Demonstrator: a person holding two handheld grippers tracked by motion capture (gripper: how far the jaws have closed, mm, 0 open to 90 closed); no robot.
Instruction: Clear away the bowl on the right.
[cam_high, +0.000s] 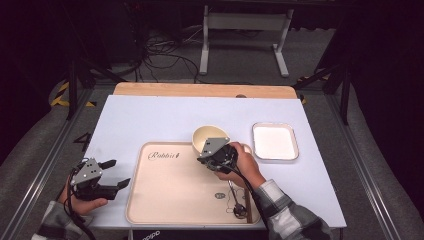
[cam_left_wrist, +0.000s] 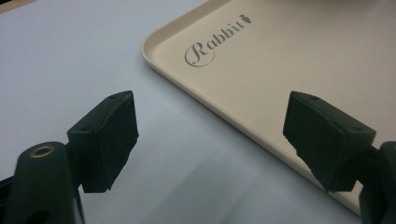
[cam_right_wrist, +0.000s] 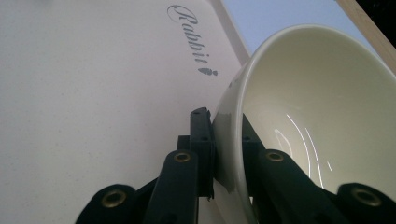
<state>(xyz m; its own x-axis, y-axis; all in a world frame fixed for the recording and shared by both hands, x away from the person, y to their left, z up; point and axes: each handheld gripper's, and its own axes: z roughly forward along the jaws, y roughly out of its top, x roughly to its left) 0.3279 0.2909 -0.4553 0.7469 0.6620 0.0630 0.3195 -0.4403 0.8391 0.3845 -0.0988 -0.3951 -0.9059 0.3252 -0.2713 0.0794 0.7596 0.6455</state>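
- The right gripper (cam_right_wrist: 226, 140) clamps the cream bowl (cam_high: 208, 137) by its wall, above the tray (cam_high: 165, 200).
- The left gripper (cam_left_wrist: 210, 140) rests spread, empty, beside the tray's edge.
- A white dish (cam_high: 274, 141) sits well apart on the right.

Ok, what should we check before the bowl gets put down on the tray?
1. Right tool grips the bowl wall, one jaw inside and one outside: ok.
2. Bowl has nothing in it: ok.
3. Tray has bare room beside the Rabbit lettering: ok.
4. Left tool is open, off the tray's left edge, out of the way: ok.
5. Small dark things near the tray's front right corner are away from the bowl: ok.
6. Bowl's underside clean: cannot tell.
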